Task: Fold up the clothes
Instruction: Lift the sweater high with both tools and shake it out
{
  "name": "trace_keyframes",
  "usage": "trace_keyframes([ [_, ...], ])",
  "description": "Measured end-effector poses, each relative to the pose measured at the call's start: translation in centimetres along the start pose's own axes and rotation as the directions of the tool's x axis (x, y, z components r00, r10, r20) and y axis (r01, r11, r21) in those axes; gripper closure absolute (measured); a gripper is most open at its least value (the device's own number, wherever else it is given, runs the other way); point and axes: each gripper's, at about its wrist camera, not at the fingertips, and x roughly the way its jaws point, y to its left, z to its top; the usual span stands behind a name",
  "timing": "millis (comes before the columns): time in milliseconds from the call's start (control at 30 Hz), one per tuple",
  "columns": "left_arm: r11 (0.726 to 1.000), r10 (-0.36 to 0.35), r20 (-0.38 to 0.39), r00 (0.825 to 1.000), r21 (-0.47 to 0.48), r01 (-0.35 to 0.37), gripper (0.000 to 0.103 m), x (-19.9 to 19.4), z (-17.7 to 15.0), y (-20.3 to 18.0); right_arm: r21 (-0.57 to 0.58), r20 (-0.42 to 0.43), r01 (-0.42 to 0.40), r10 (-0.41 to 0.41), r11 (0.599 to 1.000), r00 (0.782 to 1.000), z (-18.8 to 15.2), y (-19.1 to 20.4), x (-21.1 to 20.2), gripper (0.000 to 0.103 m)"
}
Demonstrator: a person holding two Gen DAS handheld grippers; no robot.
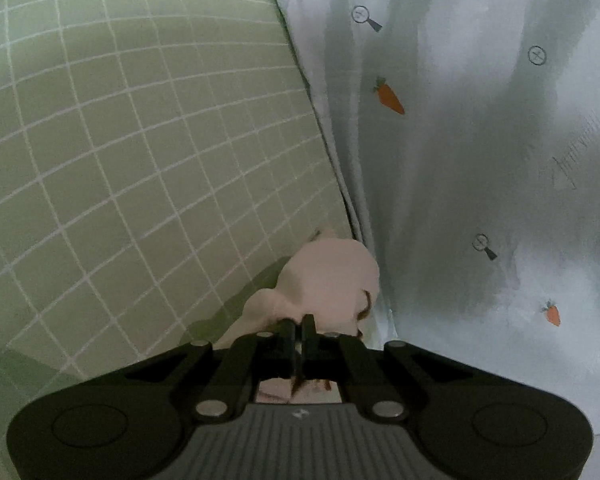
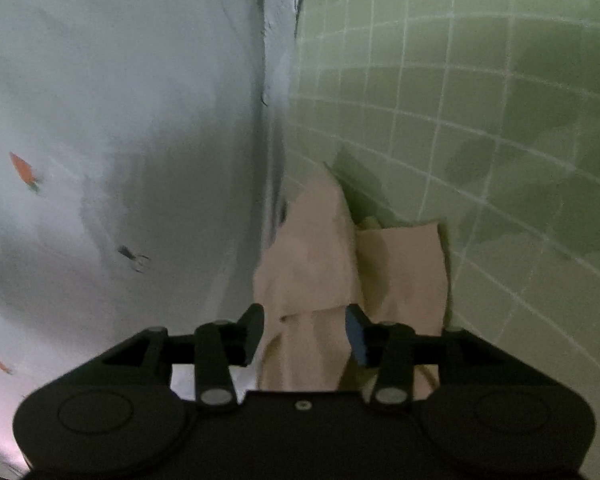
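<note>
The pale pink-beige cloth garment (image 2: 320,264) hangs bunched over the green grid-checked sheet (image 1: 120,140), beside a light blue carrot-print fabric (image 1: 460,140). Our left gripper (image 1: 299,326) pinches it tight; our right gripper (image 2: 305,332) stands parted, garment between its jaws.

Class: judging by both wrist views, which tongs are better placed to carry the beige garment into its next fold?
Left. The left tongs are shut on the beige garment; the right tongs stand open around it, pads apart.

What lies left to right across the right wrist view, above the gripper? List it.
Pale blue carrot-print sheet → beige garment, hanging between the open right gripper's jaws → green grid-patterned cover.
</note>
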Motion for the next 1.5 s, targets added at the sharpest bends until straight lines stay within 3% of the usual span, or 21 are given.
trace_keyframes([
  [267,0.998,0.053,-0.008,0.999,-0.026,-0.053,0.102,3.1,2.8,0.9,-0.036,-0.002,0.095,-0.095,0.995,0.995,2.3,-1.1,6.8,0.06],
  [367,0.998,0.059,-0.004,0.998,-0.032,-0.059,0.102,3.3,3.1,1.3,-0.069,-0.022,0.088,-0.09,0.994,0.996,2.3,-1.0,7.8,0.075],
  [433,0.997,0.064,-0.003,0.998,-0.032,-0.065,0.102,3.5,3.1,1.3,-0.084,-0.025,0.087,-0.09,0.993,0.996,2.3,-0.8,7.9,0.092],
  [500,0.998,0.064,0.004,0.998,-0.028,-0.064,0.102,3.6,2.9,1.2,-0.082,-0.016,0.073,-0.075,0.994,0.997,2.1,-0.7,7.2,0.1],
  [800,0.998,-0.001,0.06,0.998,0.061,-0.003,0.102,-0.7,1.3,-1.1,-0.144,0.029,-0.07,0.075,0.987,0.997,-0.3,2.1,-2.2,0.1],
  [1100,0.983,-0.08,0.157,0.984,0.179,0.052,0.102,-9.8,-3.4,-3.0,-0.181,0.051,-0.197,0.209,0.964,0.977,-5.0,3.7,-14.5,0.1],
  [1300,0.972,-0.152,0.243,0.958,0.213,0.1,0.102,-17.6,-6.2,-4.7,-0.221,-0.008,-0.27,0.275,0.937,0.961,-7.3,6.2,-20.6,0.1],
  [1400,0.95,-0.208,0.3,0.931,0.287,0.121,0.102,-20.3,-7.3,-7.3,-0.255,-0.047,-0.319,0.318,0.913,0.947,-7.7,8.8,-21.7,0.1],
  [1500,0.912,-0.269,0.356,0.895,0.393,0.118,0.102,-23.0,-8.8,-10.7,-0.267,-0.082,-0.403,0.396,0.875,0.914,-8.1,11.4,-22.5,0.1],
])
